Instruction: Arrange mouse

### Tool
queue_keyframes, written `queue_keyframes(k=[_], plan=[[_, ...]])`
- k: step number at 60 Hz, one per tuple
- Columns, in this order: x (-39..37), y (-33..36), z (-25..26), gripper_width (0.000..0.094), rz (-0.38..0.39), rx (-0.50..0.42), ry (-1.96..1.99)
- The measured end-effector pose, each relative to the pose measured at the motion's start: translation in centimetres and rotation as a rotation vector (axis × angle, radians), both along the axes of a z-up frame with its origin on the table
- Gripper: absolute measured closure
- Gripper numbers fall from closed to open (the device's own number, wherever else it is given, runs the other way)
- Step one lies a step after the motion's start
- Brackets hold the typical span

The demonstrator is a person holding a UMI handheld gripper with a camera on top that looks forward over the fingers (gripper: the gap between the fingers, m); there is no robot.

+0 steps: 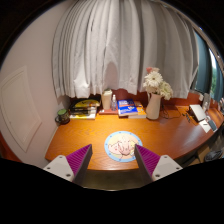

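The hand-held gripper (111, 160) hangs above the near edge of a wooden table (90, 135), its two fingers spread well apart with nothing between them; the purple pads (78, 158) face each other across the gap. Just ahead of the fingers, at 12 o'clock, lies a round, pale mouse pad (122, 146) with a light printed pattern. I cannot make out the mouse itself on it or anywhere on the table.

Farther back, at about 11 o'clock, a stack of books (84, 108) sits near the table's far edge, with a small dark pot (62, 116) beside it at 10 o'clock. A pale cup-like container (107, 99) stands just right of the books, next to a blue book (127, 106). At 1 o'clock a vase of white flowers (153, 92) stands upright. At 2 o'clock, well apart from the rest, some light-coloured items (200, 113) lie at the table's right end, too small to identify. White curtains (110, 45) hang behind the table.
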State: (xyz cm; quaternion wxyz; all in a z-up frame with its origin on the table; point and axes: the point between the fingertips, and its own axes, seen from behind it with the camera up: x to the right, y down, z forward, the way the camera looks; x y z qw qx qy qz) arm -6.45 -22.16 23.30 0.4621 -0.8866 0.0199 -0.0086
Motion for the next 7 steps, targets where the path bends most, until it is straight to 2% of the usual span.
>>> queue_keyframes(k=[7], plan=[[-0.20,-0.35,0.13,0.0089,-0.007,0.003,-0.006]])
